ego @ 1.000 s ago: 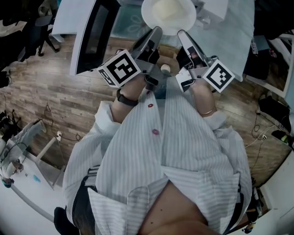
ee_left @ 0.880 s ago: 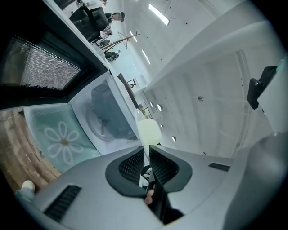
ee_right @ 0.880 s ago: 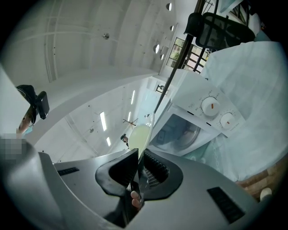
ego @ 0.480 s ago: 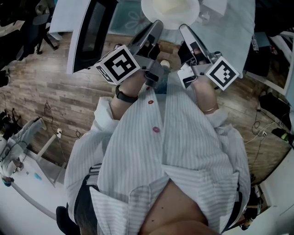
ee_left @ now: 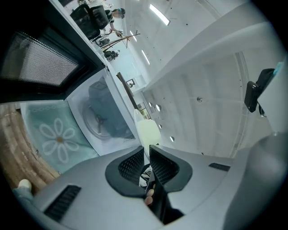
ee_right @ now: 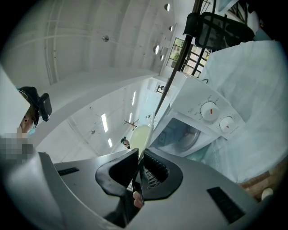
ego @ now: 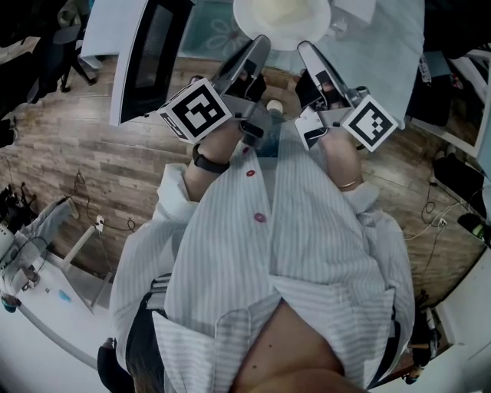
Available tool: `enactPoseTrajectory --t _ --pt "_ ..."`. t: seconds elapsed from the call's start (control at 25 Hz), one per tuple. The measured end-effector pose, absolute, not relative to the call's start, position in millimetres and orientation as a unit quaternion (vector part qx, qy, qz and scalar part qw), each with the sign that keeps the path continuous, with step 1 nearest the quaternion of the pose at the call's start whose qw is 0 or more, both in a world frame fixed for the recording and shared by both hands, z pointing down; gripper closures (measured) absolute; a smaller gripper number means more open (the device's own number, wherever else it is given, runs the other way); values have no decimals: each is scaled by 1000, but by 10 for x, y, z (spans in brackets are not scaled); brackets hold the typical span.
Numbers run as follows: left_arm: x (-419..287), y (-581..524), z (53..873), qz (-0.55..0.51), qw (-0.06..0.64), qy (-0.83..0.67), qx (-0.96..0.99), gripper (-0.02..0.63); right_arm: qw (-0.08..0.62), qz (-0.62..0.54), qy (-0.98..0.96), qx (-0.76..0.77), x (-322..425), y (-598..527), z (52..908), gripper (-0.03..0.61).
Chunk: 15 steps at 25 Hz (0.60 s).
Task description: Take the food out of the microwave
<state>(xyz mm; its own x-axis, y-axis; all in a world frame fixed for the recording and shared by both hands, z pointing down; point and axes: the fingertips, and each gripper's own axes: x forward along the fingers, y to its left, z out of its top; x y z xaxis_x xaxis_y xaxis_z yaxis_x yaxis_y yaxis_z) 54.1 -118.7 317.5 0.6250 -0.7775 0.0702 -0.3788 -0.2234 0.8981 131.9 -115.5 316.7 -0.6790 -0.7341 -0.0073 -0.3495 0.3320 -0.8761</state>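
One microwave (ee_left: 103,119), door (ego: 153,54) open. One plate of food (ego: 281,19), outside and just before the microwave's opening. Two tools: left tool (ego: 259,44) and right tool (ego: 304,50), each closed narrow on the plate's rim, opposite sides.

Bright, even indoor light; heavy fisheye bend in all three views.
Ceiling light strips (ee_left: 159,14) glare in both gripper views. The plate (ego: 282,17) washes out pale in the head view, frame corners fall black, straight edges bow, and the wooden floor (ego: 100,165) looks comparatively dim.
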Motion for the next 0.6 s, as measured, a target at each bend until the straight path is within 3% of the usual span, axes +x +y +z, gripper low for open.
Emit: enactPoseTrajectory --t 0.6 --pt "526 -1190 3205 -206 498 -384 750 569 202 -469 791 -337 1298 -1154 3179 522"
